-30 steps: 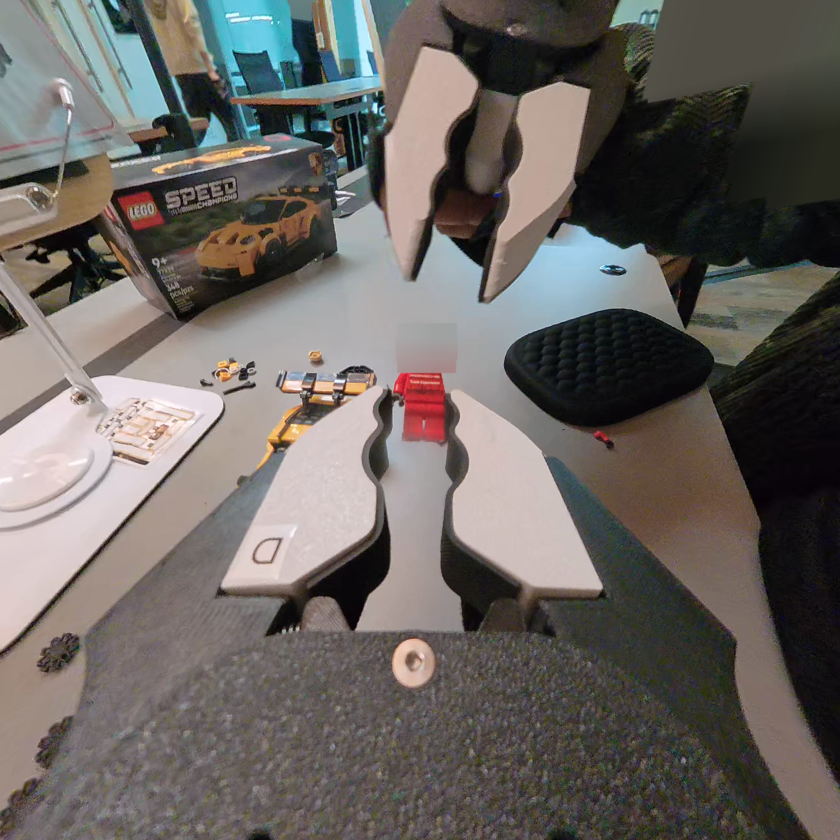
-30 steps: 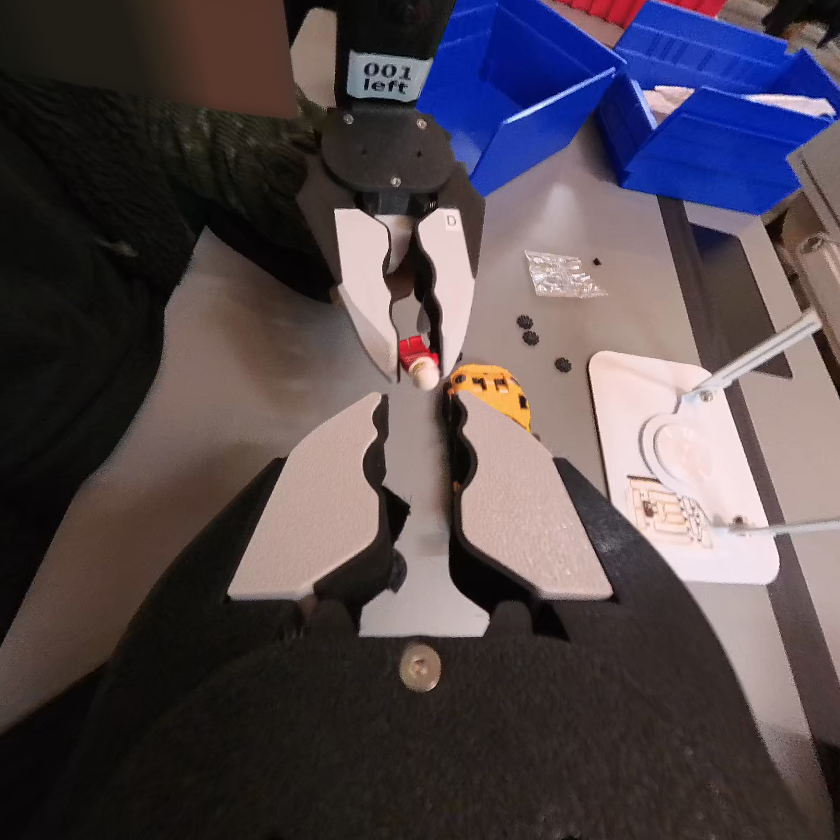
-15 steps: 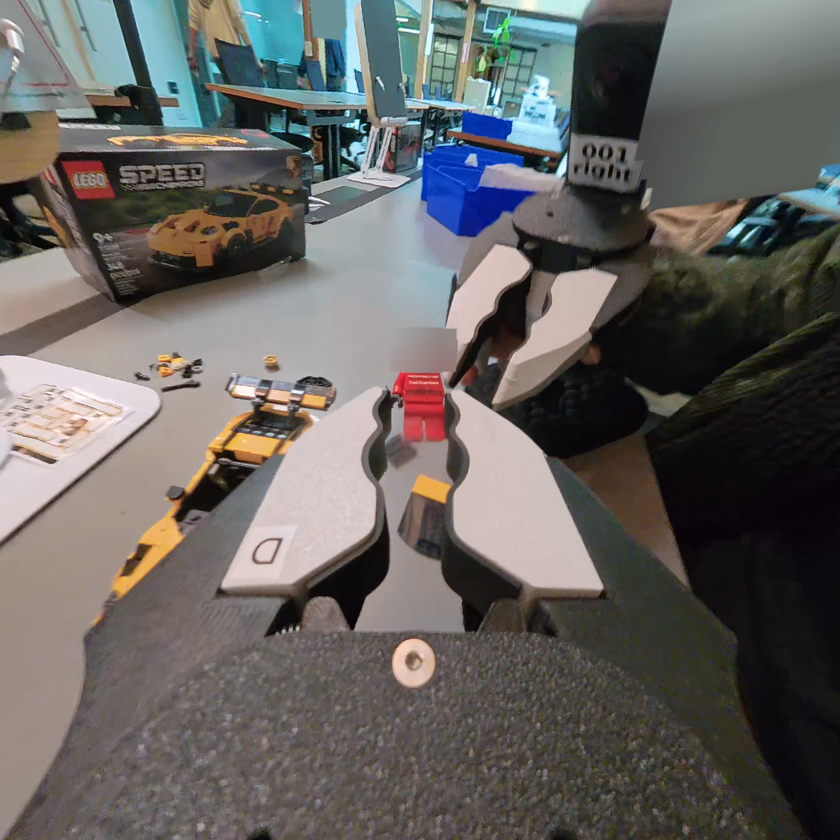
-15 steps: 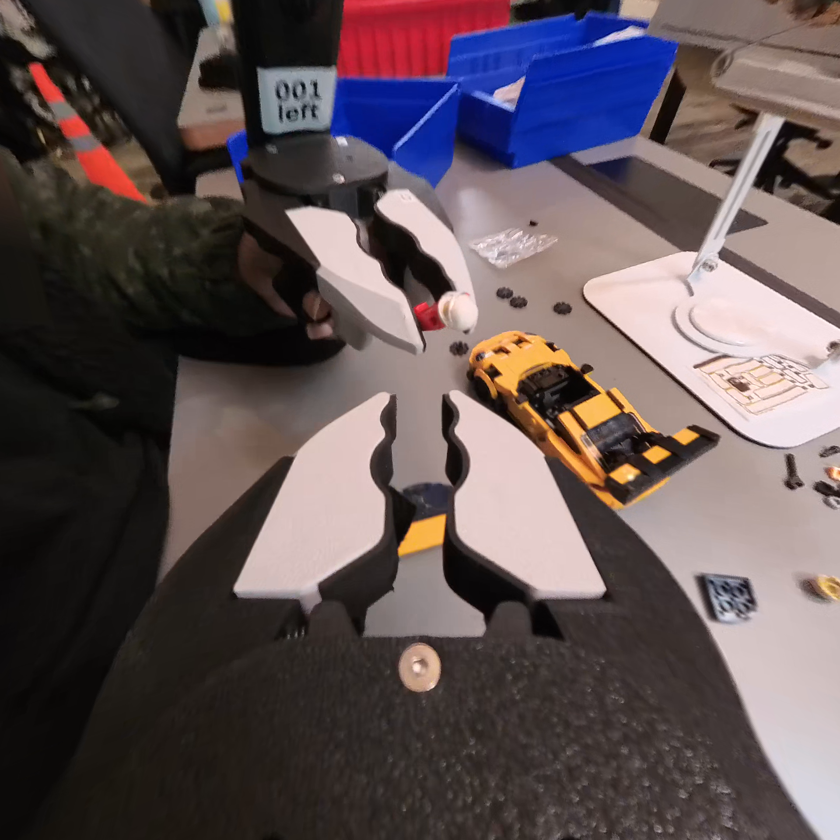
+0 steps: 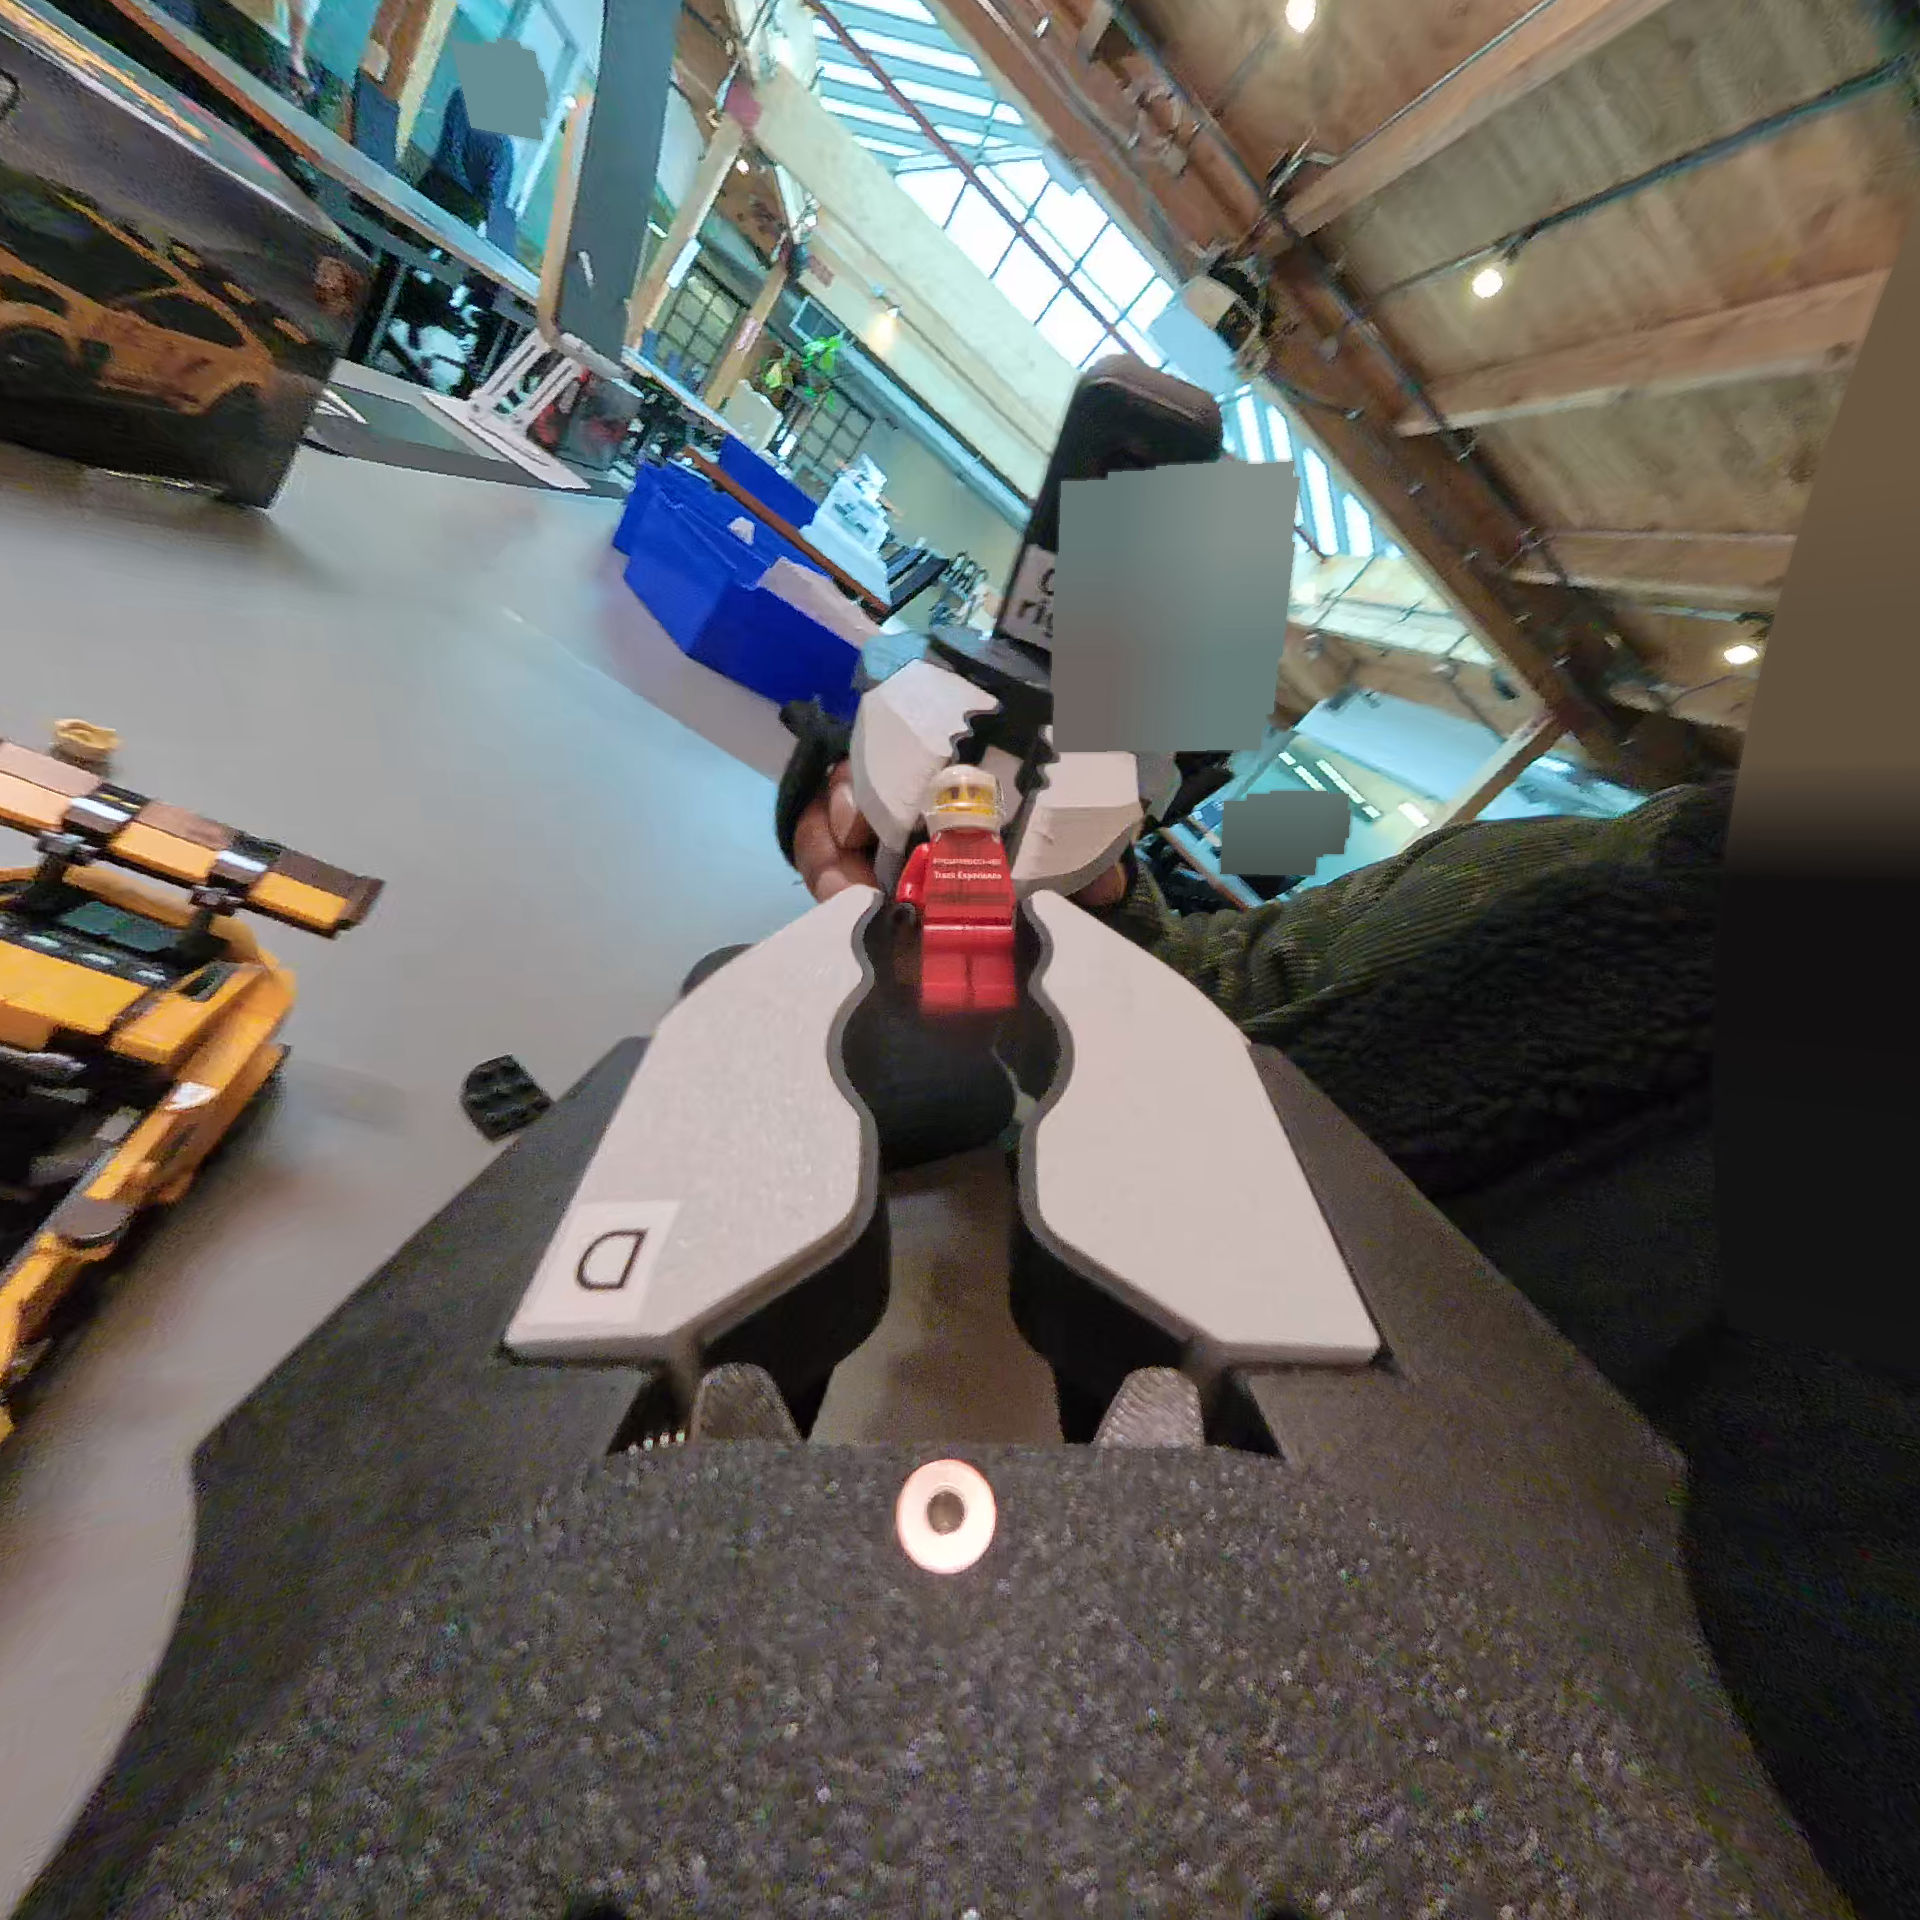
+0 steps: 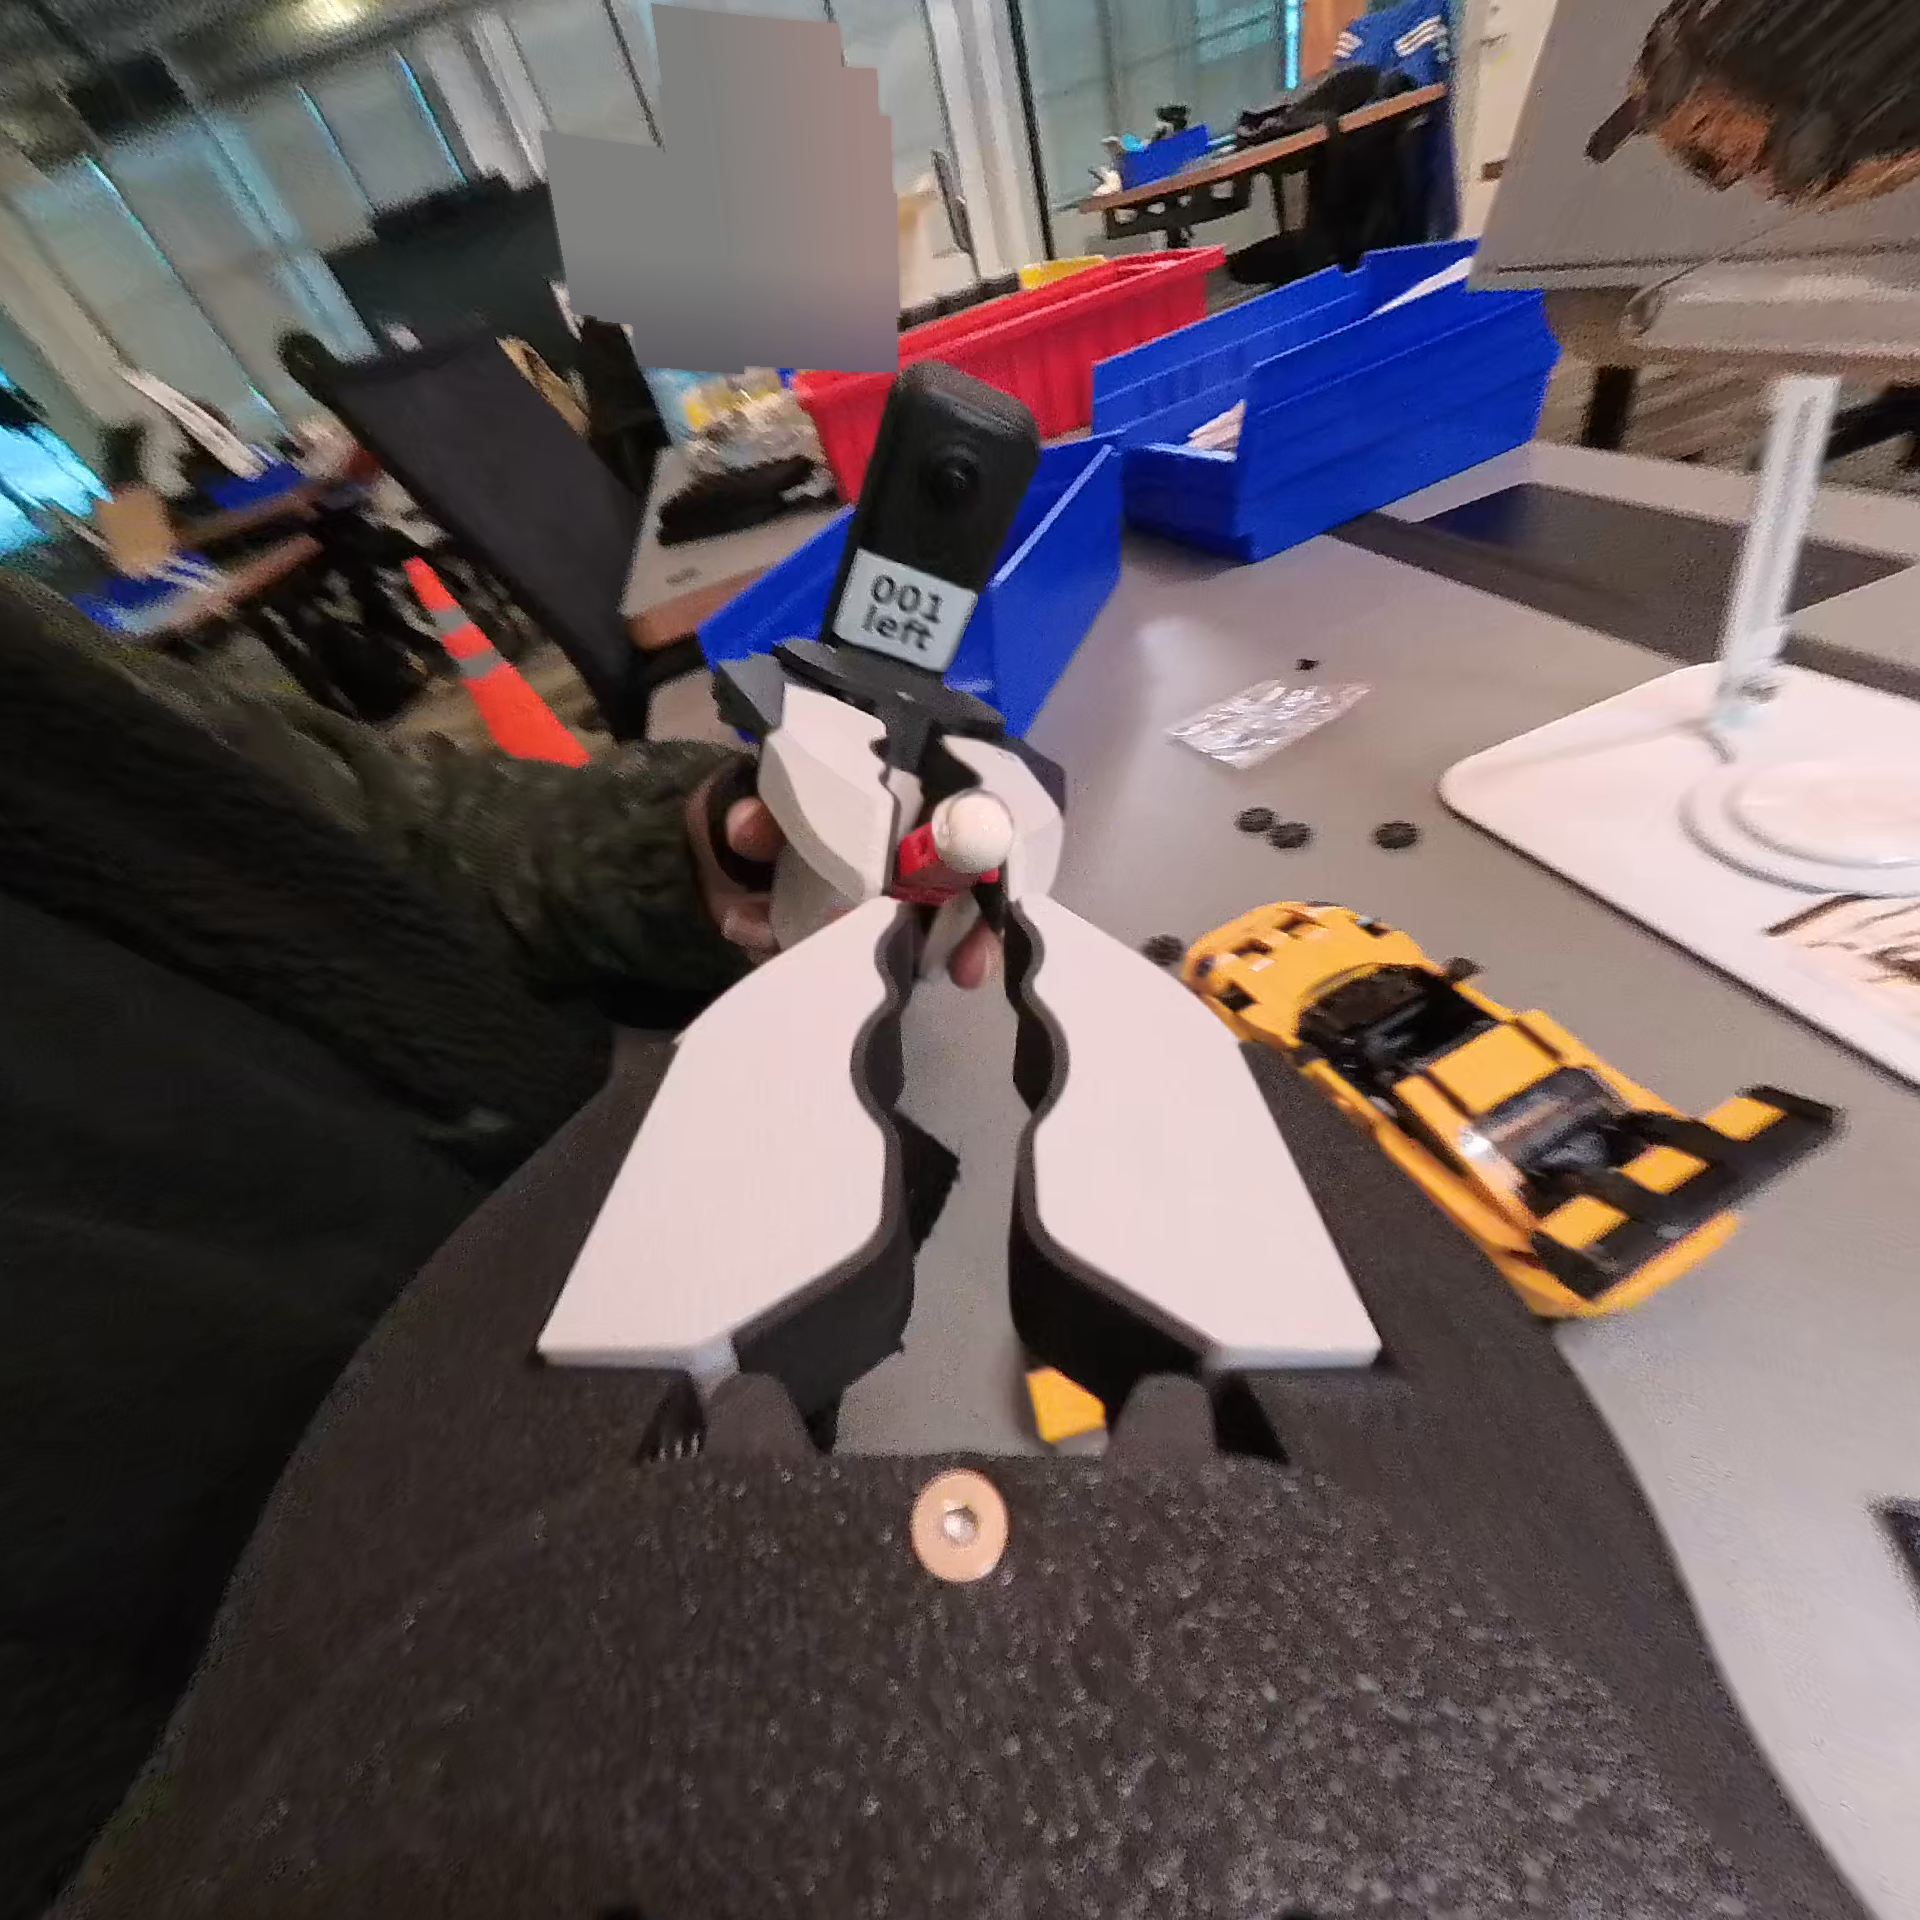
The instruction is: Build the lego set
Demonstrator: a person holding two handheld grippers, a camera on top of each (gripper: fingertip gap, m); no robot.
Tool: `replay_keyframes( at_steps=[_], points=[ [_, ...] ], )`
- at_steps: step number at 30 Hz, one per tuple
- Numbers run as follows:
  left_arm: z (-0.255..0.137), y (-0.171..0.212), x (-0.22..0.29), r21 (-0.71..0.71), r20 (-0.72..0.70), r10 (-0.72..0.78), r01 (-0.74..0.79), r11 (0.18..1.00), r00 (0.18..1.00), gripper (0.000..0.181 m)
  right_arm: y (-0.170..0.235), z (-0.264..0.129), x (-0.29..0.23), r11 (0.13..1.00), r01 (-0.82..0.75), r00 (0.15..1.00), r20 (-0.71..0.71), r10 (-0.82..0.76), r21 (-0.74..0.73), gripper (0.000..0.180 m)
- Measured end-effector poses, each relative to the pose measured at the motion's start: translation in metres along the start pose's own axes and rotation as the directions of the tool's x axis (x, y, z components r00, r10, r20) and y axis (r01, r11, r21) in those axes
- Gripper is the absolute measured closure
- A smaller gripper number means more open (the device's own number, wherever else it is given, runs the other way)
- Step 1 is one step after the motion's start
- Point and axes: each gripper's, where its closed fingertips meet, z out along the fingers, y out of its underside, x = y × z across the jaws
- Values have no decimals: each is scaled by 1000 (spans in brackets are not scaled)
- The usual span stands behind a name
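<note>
The left gripper (image 5: 951, 914) had the red minifigure (image 5: 966, 935) pinched between its fingertips, jaws closed on the legs and hips, the figure upright with its white helmet (image 5: 964, 795) clear above the tips. It was lifted off the grey table (image 5: 416, 665), up in the air and tilted toward the ceiling beams. Facing it, right behind the figure, was the right gripper (image 5: 997, 821), its pale fingers (image 5: 904, 748) spread to either side of the helmet with a clear gap between them and nothing gripped.

From the right wrist view, the same meeting showed head-on: the right gripper (image 6: 956, 914) with its jaws parted, tips just below the minifigure (image 6: 940, 862), whose round white helmet (image 6: 971, 828) pointed at the camera. The left gripper (image 6: 914, 821) clamped the red body. Whether the right tips actually touched the figure could not be told.

Down on the table lay the yellow sports car (image 6: 1475, 1091), roof off, black cockpit showing, striped rear wing (image 5: 177, 842) toward the near edge. A few small black round pieces (image 6: 1288, 829) sat beyond its nose, a clear plastic bag (image 6: 1262, 707) farther back, then blue bins (image 6: 1340, 416). A white stand base (image 6: 1662, 810) sat to the right, and a small yellow piece (image 6: 1060, 1403) showed beneath the right gripper.
</note>
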Motion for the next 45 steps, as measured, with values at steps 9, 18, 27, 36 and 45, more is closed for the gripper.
replay_keyframes(
  at_steps=[9,18,27,36,45],
  points=[
    [-3,-8,13,47,-139,-121,128,991,983,159,-12,10,-10,996,-49,994,97,42,70,164],
    [-1,-4,4,-12,64,158,-158,987,985,159,-9,3,-6,992,-104,992,73,99,75,160],
    [-6,-10,-6,-348,390,812,-747,566,434,159,-5,6,-3,928,-329,944,70,322,176,161],
    [-9,-17,-4,-484,419,901,-811,330,116,159,-10,17,-5,931,-249,967,24,252,266,169],
    [-6,-11,-4,-469,383,909,-814,342,161,147,-11,14,-5,966,-116,993,-4,121,233,172]
  ],
)
